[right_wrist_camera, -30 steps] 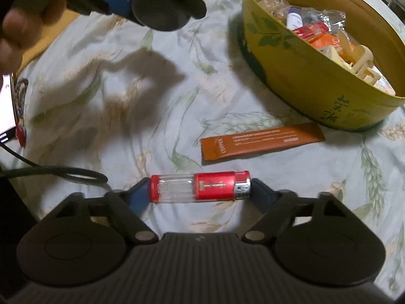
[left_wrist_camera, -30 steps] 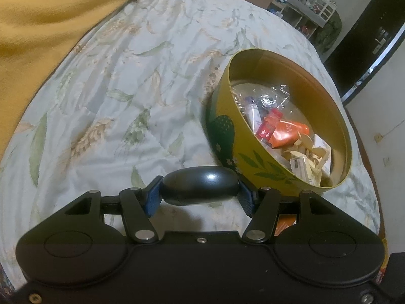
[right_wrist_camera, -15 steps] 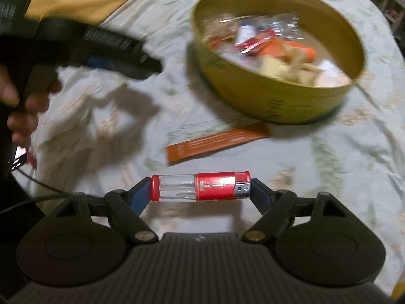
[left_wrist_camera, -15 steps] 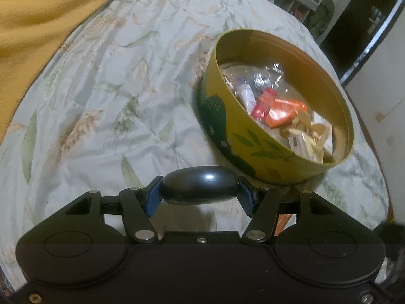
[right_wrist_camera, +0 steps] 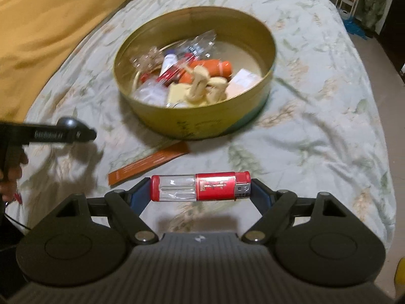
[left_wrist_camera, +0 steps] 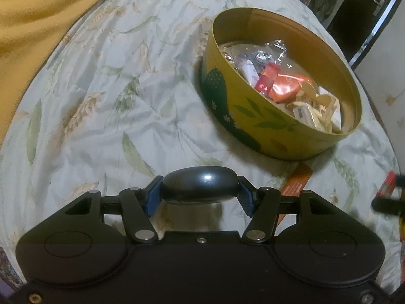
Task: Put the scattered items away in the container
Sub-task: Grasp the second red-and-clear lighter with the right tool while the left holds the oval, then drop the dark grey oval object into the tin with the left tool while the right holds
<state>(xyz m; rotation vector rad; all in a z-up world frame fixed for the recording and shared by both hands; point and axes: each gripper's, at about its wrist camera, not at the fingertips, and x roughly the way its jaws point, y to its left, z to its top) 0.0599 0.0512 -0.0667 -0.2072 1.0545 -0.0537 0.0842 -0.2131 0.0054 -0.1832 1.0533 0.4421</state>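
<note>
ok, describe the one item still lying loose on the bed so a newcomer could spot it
Start at the round yellow tin on the floral bedspread. Just in front of its near wall, flat on the cloth, lies an orange sachet. It is the only long thin strip out there; the red lighter nearby is off the cloth, between the right gripper's fingers.

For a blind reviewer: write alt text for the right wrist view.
The right tongs grip a red lighter crosswise above a leaf-print bedspread. Ahead sits a round yellow tin full of small items, an orange sachet lying before it; the left tongs hold a black case.
</note>
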